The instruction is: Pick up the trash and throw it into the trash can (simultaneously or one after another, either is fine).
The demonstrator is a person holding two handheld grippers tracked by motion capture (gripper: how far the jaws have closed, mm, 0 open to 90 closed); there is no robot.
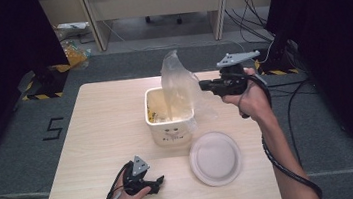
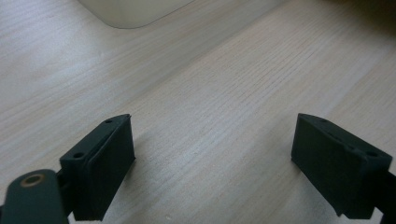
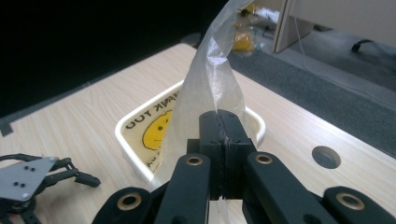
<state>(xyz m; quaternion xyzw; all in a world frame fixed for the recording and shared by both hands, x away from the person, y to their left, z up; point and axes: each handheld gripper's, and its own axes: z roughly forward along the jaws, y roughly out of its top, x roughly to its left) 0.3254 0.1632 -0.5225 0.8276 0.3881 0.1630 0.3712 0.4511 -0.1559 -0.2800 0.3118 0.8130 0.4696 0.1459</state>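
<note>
A white square tub (image 1: pixel 170 125) with a yellow smiley print stands mid-table; its rim (image 3: pixel 135 116) also shows in the right gripper view. A clear plastic bag (image 1: pixel 178 81) rises out of the tub, lifted above its rim. My right gripper (image 1: pixel 204 85) is shut on the bag's edge, and the bag film (image 3: pixel 212 79) stands up from its closed jaws (image 3: pixel 220 122). My left gripper (image 1: pixel 159 182) rests on the table near the front edge, open with nothing between its fingers (image 2: pixel 105 163). A corner of the tub (image 2: pixel 130 11) lies beyond them.
A white round lid or plate (image 1: pixel 215 156) lies on the wooden table (image 1: pixel 101 123) just right of the tub's front. A round cable hole (image 3: pixel 325 156) sits in the tabletop. Cables and desk legs stand beyond the far edge.
</note>
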